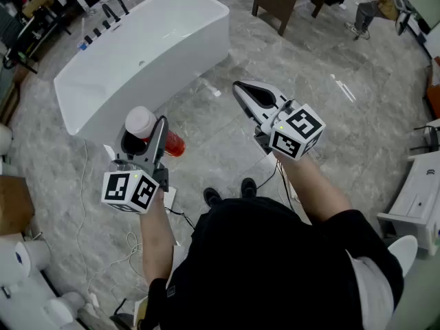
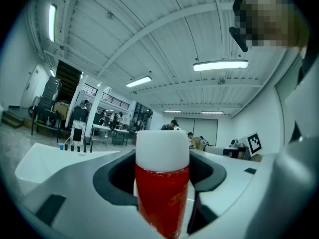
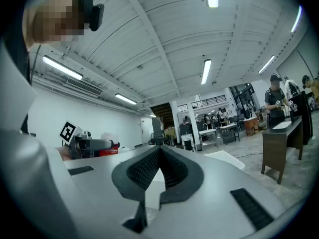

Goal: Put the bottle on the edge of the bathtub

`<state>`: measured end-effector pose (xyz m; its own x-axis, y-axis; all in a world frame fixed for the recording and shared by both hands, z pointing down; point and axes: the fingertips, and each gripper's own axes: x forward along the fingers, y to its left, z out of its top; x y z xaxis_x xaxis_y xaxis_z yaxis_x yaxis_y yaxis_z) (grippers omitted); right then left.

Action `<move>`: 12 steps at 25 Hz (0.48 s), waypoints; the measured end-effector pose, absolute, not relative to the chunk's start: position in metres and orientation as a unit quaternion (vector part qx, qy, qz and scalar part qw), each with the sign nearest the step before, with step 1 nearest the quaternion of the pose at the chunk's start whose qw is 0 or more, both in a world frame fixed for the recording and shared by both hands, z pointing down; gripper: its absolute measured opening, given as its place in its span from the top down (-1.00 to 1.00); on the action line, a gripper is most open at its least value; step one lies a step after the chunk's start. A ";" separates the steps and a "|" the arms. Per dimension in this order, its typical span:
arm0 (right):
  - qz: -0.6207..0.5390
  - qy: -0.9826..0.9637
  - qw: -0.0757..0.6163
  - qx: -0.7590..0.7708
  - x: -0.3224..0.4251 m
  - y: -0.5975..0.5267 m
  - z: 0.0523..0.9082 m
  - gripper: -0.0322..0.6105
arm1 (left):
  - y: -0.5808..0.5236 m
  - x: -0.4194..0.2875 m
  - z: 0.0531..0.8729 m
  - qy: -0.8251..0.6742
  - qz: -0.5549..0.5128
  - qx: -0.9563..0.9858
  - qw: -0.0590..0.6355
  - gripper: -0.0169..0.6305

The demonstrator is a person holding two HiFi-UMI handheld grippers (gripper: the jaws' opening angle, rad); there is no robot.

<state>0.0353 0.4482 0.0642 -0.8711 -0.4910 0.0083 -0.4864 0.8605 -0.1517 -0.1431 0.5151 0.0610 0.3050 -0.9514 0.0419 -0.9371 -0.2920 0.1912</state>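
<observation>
You hold the red, white-capped bottle (image 1: 172,144) in your left gripper (image 1: 146,135), its jaws spread about as wide as they go and pressed on either side of the red body just under the cap, so the bottle is carried clear of the floor. Its long axis stands roughly upright, cap up, crosswise to the jaws, which reach past it on both sides. The white bathtub (image 1: 206,12) lies ahead and to the left, at about eleven o'clock from that gripper, well apart from it, with its long side running from eight o'clock to two o'clock across your path. The near rim looks like the closest landing place for the bottle, though that is a judgement. The left arm is bent at the elbow and held close in front of your body, wrist level, jaws aimed towards the tub. Your right gripper (image 1: 240,89) floats at three o'clock from the left one, jaws pressed together on nothing, pointing towards eleven o'clock and farther from the tub. The left hand is plainly the nearer and the loaded one, so the coming carry probably calls for a forward reach to eleven o'clock with the bottle kept upright.
</observation>
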 end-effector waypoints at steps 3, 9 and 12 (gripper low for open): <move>-0.080 0.962 0.008 -0.260 0.030 0.448 0.066 0.81 | 0.514 -0.144 0.064 -0.586 -0.043 0.804 0.094 0.03; -0.081 0.960 0.002 -0.266 0.025 0.450 0.072 0.81 | 0.516 -0.151 0.068 -0.582 -0.042 0.806 0.096 0.03; -0.083 0.962 0.004 -0.260 0.014 0.453 0.074 0.81 | 0.518 -0.163 0.071 -0.581 -0.041 0.807 0.097 0.03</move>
<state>0.0136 0.4528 0.0744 -0.8649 -0.5006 0.0356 -0.4993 0.8511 -0.1624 -0.1628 0.5178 0.0715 0.3209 -0.9459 0.0471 -0.9301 -0.3054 0.2042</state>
